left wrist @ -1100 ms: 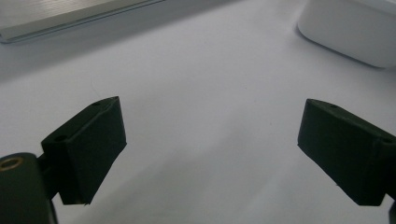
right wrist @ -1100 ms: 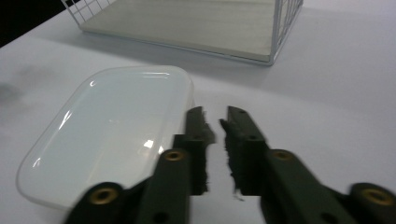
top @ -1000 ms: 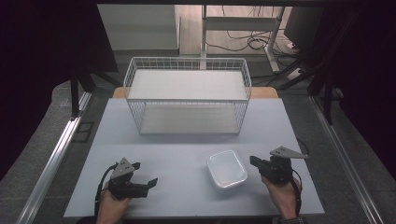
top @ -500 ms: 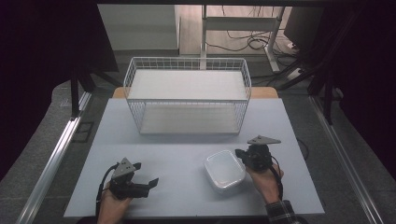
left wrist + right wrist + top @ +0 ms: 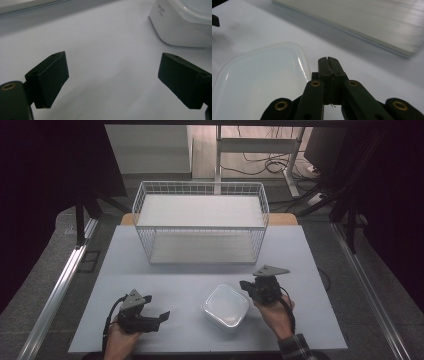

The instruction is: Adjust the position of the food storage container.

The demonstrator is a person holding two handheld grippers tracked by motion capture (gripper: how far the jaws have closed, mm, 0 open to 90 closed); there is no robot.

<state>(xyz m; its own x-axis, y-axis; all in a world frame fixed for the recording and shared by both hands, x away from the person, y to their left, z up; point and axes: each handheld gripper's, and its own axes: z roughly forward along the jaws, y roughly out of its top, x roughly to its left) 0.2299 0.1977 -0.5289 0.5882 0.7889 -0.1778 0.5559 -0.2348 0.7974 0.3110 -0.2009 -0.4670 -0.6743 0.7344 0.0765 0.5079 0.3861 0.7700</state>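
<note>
Lying near the front edge of the counter (image 5: 165, 270), a white lidded container (image 5: 226, 306) sits between the two hands, with the wire basket (image 5: 201, 220) standing well behind it toward the far side. The right tongs (image 5: 246, 287) hover just beside the container's right rim, jaws pressed flat together on nothing; in the right gripper view the clenched right tongs (image 5: 328, 60) sit over the edge of the translucent lid (image 5: 262, 75), though whether they touch it cannot be told. The left tongs (image 5: 162, 316) rest low on the counter to the left of the container and point toward it, apart from it. In the left gripper view the left tongs (image 5: 113, 82) stand released, jaws spread wide over bare counter, with the container (image 5: 182, 27) at the upper right.
</note>
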